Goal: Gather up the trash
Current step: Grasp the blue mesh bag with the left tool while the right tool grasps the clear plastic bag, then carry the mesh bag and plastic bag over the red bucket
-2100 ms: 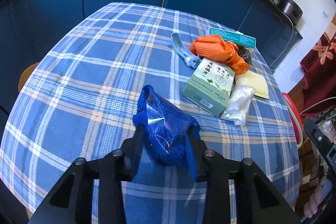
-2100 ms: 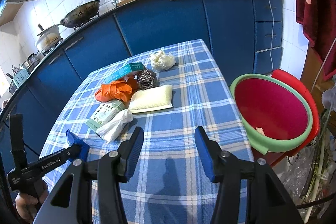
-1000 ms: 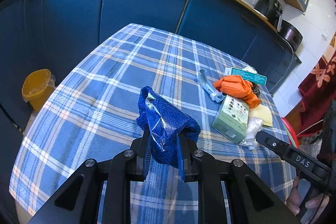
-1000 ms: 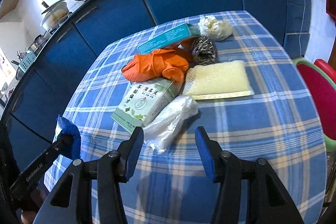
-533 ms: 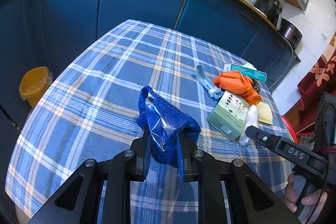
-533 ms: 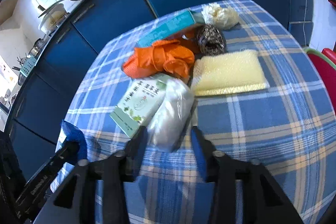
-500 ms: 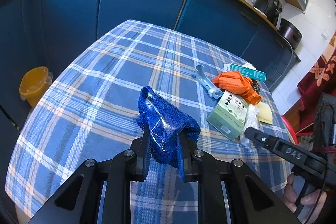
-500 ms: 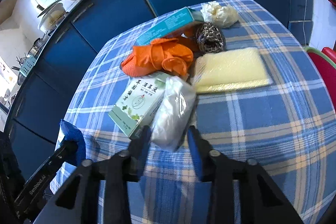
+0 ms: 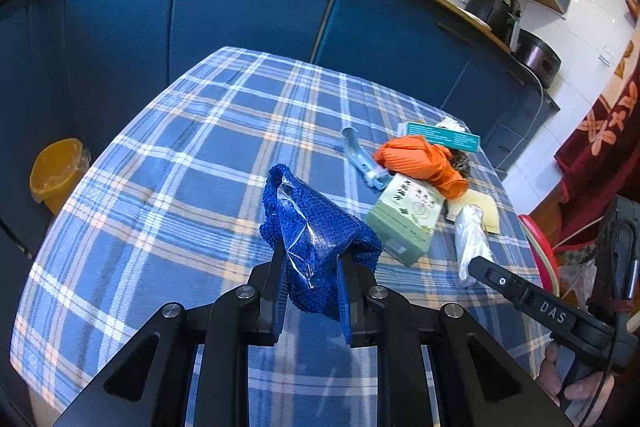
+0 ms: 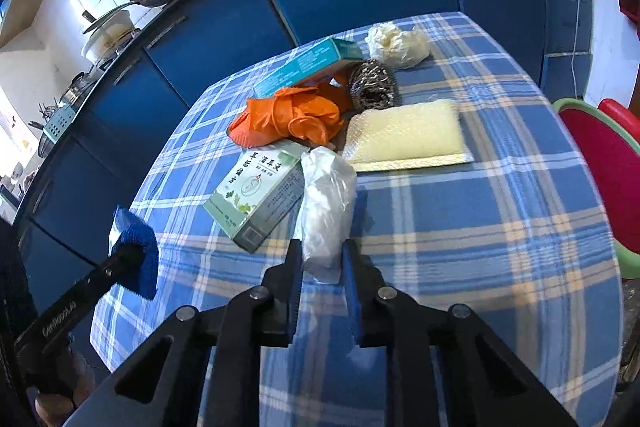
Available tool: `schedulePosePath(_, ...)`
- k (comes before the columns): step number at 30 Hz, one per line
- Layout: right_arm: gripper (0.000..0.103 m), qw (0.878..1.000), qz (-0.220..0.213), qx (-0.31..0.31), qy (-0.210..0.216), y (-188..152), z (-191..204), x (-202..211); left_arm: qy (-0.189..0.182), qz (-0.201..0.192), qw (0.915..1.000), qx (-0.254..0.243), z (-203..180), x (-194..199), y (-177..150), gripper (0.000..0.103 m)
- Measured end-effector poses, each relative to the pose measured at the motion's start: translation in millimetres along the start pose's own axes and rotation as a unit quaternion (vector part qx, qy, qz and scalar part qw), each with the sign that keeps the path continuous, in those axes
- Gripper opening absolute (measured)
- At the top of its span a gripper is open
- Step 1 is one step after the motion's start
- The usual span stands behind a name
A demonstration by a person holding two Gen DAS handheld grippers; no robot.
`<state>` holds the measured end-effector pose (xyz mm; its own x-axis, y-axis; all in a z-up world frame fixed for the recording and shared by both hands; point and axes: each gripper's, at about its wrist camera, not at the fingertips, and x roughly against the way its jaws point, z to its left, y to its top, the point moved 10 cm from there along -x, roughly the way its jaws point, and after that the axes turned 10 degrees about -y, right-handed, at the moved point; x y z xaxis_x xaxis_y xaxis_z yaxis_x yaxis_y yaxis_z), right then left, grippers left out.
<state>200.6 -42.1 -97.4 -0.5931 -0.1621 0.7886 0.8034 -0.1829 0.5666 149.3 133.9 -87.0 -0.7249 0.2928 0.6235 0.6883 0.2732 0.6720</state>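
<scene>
While my left gripper [image 9: 312, 269] pinches a blue knitted cloth [image 9: 316, 227] clear of the table, my right gripper [image 10: 320, 267] squeezes the crumpled plastic bag [image 10: 326, 203] for binning.

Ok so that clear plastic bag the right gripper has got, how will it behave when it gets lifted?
The clear plastic bag looks thin and crinkled, so it will probably droop from the right gripper. It likely weighs little. Its glossy film may slip, since the fingers pinch only its near end.

Red basin [image 10: 600, 163] cut off at right edge; small box print [image 10: 256, 175] unreadable.
</scene>
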Motion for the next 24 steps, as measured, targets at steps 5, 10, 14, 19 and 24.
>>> schedulePosePath(5, 0.021, 1.0, -0.013, 0.012, 0.001, -1.9, -7.2, 14.6, -0.011, 0.004, 0.9999, -0.01, -14.2, -1.2, -0.2, 0.021)
schedulePosePath(10, 0.021, 1.0, -0.021, 0.01, 0.001, -2.9, -17.3, 25.3, -0.024, 0.012, 0.9994, -0.021, -30.8, -4.7, -1.8, 0.021)
schedulePosePath(14, 0.021, 1.0, -0.026, 0.001, -0.003, -3.1, -29.4, 32.6, -0.036, 0.021, 0.9987, -0.031, -46.3, -9.7, -4.8, 0.021)
schedulePosePath(19, 0.021, 0.999, -0.035, -0.013, -0.011, -2.2, -47.1, 42.0, -0.046, 0.028, 0.9974, -0.048, -67.0, -14.2, -6.8, 0.021)
schedulePosePath(24, 0.021, 0.998, -0.044, -0.026, -0.021, 0.3, -67.7, 51.9, -0.062, 0.038, 0.9954, -0.062, -90.2, -23.7, -8.8, 0.021)
